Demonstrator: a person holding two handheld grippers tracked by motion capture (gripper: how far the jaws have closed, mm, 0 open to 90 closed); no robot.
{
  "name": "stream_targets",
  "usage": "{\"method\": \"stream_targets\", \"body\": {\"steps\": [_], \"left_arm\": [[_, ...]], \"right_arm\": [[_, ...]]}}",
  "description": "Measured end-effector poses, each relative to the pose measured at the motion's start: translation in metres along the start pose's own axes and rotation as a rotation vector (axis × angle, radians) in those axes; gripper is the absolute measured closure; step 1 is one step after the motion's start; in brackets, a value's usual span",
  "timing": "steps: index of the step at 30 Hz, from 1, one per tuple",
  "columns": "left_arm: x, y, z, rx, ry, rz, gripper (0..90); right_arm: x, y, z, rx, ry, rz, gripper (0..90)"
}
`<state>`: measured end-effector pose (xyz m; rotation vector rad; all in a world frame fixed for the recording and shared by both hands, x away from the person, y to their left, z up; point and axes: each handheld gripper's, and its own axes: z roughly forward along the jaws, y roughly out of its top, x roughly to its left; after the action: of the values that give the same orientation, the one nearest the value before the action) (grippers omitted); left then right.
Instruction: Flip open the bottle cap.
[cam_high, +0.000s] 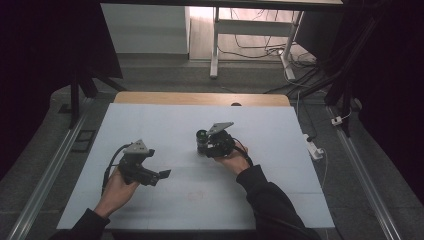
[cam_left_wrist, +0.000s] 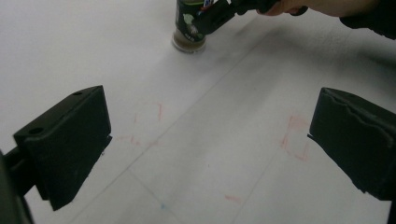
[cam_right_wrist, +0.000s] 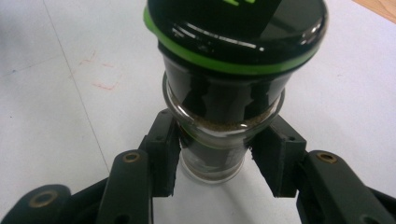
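One jar (cam_right_wrist: 219, 116) stands upright on my surface (cam_high: 150, 125), near its middle and a little toward the far edge. My right gripper (cam_high: 206, 146) has both fingers (cam_right_wrist: 164, 154) clamped on its glass body below the one black, green-ringed lid (cam_right_wrist: 236, 32). My left gripper (cam_high: 162, 176) holds nothing, its two fingers (cam_left_wrist: 70, 144) spread wide above the bare surface.

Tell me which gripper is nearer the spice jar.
Right. The right gripper is shut on the spice jar, pads on its glass body. The left gripper is open, off to the jar's side across bare table.
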<state>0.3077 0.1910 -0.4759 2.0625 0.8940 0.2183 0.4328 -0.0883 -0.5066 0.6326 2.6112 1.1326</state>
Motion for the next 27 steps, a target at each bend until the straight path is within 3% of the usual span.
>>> {"method": "stream_targets", "body": {"steps": [15,27], "left_arm": [[0.003,0.029,0.031,-0.009,-0.035,0.051,0.0],[0.006,0.047,0.056,0.001,-0.032,0.081,0.2]], "right_arm": [[0.000,0.000,0.000,0.001,0.000,-0.003,52.8],[0.000,0.000,0.000,-0.001,0.001,-0.002,52.7]]}}
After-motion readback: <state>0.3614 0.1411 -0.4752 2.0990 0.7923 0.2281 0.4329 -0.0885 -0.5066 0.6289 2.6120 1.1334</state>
